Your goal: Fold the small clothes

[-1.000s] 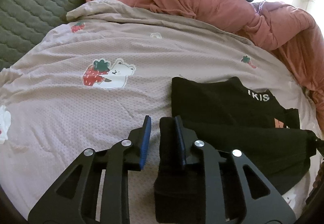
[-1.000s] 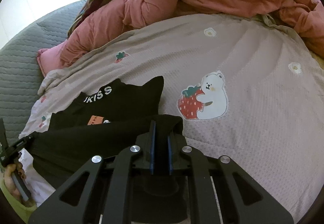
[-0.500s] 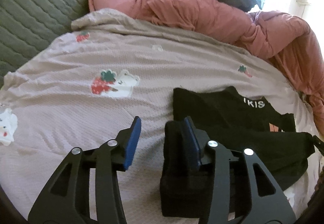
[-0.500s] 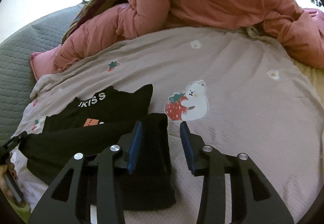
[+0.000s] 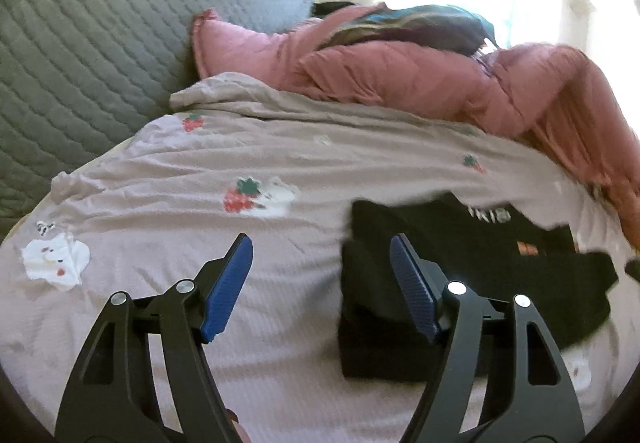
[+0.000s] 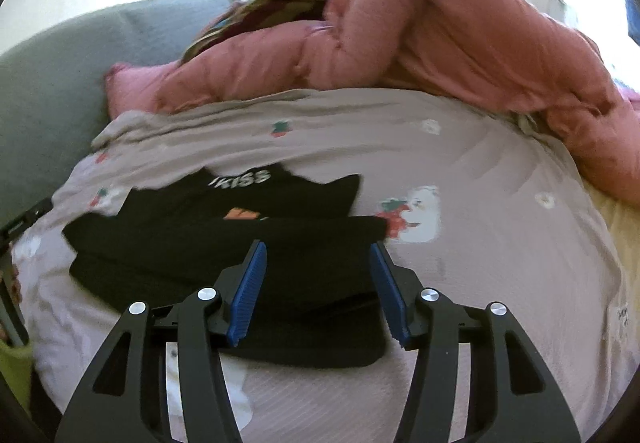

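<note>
Two grippers, both spread wide with nothing between the blue pads. Left gripper (image 5: pixel 322 283) raised over the pale printed bedsheet (image 5: pixel 168 203), its right-hand finger in front of the near corner of the black garment (image 5: pixel 460 243), its left-hand finger over bare sheet; no cloth pinched. Right gripper (image 6: pixel 318 287) likewise released, the gap between its fingers framing the garment's (image 6: pixel 224 251) folded lower edge, cloth lying flat on the sheet (image 6: pixel 500 223) beneath rather than gripped. Garment partly folded, one thick band doubled across the front, white lettering near the neckline and a small orange patch below it readable in both views, sharper from the right wrist. Only from the left wrist: a strawberry-and-bear print (image 5: pixel 256 197) left of the garment, a white patch (image 5: pixel 56 261) near the sheet's left edge, and the broad quilted grey headboard (image 5: pixel 80 43). Only from the right wrist: a bear-and-strawberry print (image 6: pixel 412 213) just beside the garment's right corner, small flower prints farther right, a dark strap-like thing and a green patch at the far left rim, too cut off to identify. Behind the sheet in both: a heaped pink duvet (image 5: pixel 440 83) (image 6: pixel 460 43) with a dark striped cloth (image 5: pixel 408 25) (image 6: pixel 280 3) on top, bright window light beyond.
</note>
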`<state>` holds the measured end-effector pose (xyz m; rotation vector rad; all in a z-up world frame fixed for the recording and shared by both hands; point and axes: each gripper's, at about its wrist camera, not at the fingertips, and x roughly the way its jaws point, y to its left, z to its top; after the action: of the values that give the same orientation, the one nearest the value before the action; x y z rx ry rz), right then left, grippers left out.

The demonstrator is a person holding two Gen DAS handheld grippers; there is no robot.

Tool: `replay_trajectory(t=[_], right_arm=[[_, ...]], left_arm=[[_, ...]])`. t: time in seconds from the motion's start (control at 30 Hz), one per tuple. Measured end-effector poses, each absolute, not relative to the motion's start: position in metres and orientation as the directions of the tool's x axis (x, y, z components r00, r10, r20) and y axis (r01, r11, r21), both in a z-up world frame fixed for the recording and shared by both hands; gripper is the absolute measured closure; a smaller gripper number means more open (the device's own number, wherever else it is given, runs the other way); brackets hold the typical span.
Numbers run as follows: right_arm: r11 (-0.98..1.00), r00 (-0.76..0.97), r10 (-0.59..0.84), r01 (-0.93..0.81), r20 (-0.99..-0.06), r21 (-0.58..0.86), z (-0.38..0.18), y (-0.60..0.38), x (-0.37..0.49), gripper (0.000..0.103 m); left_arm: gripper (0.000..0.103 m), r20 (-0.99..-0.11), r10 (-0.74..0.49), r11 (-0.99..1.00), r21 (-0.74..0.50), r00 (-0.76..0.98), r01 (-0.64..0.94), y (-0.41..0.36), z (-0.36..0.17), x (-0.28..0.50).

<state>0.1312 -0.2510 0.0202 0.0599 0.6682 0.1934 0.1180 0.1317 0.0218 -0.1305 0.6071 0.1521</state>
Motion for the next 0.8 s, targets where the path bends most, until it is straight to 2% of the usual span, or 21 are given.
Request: replay_trajectory(t=[0.07, 0.17, 0.27, 0.5, 0.8], right_arm=[[0.972, 0.750, 0.230, -0.208, -0.620, 0.109, 0.017, -0.239, 0.127, 0.052], [0.955, 0.705, 0.275, -0.278, -0.654, 0.103, 0.009, -0.219, 0.122, 0.073], [0.938, 0.658, 0.304, -0.332, -0.689, 0.097, -0.005, -0.201, 0.118, 0.081], [0.922, 0.603, 0.311, -0.380, -0.735, 0.078, -0.030, -0.180, 0.119, 0.081], [0.930, 0.606, 0.280, -0.364, -0.745, 0.054, -0.040, -0.174, 0.148, 0.081]], left_arm=[[0.056, -0.600, 0.059, 0.989, -0.072, 0.798, -0.127, 0.118, 0.014, 0.114], [0.065, -0.644, 0.000, 0.998, -0.053, 0.765, -0.045, 0.096, -0.001, 0.111], [0.070, -0.675, -0.010, 1.000, -0.004, 0.737, 0.010, 0.074, -0.016, 0.110], [0.070, -0.732, 0.015, 0.992, 0.096, 0.681, 0.082, 0.048, -0.044, 0.122], [0.069, -0.723, 0.043, 0.988, 0.135, 0.689, 0.081, 0.042, -0.044, 0.143]])
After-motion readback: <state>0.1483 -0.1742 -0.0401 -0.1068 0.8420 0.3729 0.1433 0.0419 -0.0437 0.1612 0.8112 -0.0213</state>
